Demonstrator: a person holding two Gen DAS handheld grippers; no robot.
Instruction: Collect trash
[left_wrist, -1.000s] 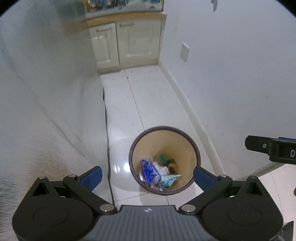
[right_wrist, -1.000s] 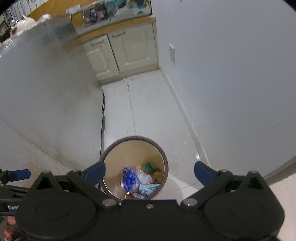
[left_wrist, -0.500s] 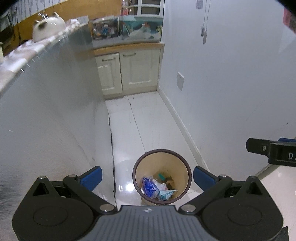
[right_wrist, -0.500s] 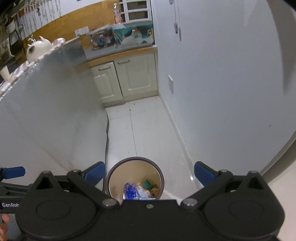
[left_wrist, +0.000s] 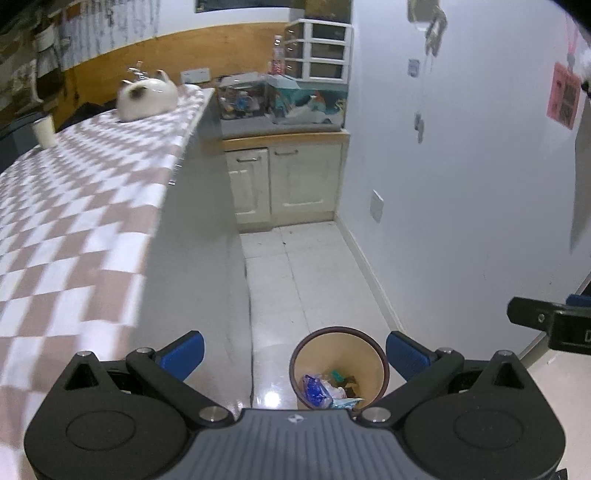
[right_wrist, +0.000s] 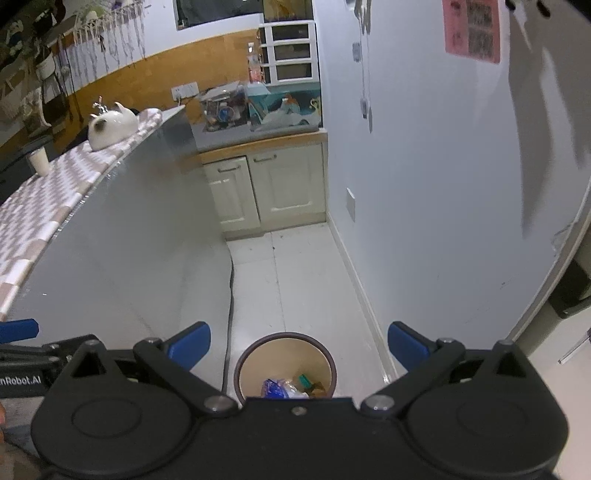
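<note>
A round bin with a dark rim stands on the white floor below me, holding a blue wrapper and other scraps. My left gripper hangs open high above it with nothing between its blue pads. In the right wrist view the same bin sits under my right gripper, also open and empty, with the blue wrapper partly hidden by the gripper body. The right gripper's finger shows at the right edge of the left wrist view.
A counter with a checkered cloth runs along the left, carrying a white teapot and a cup. Cream cabinets with clutter on top close the far end. A white wall lines the right. A cable runs down the counter base.
Both grippers have risen well above the bin, which now looks smaller and lower in each view. The counter top has come into sight. Both stay open.
</note>
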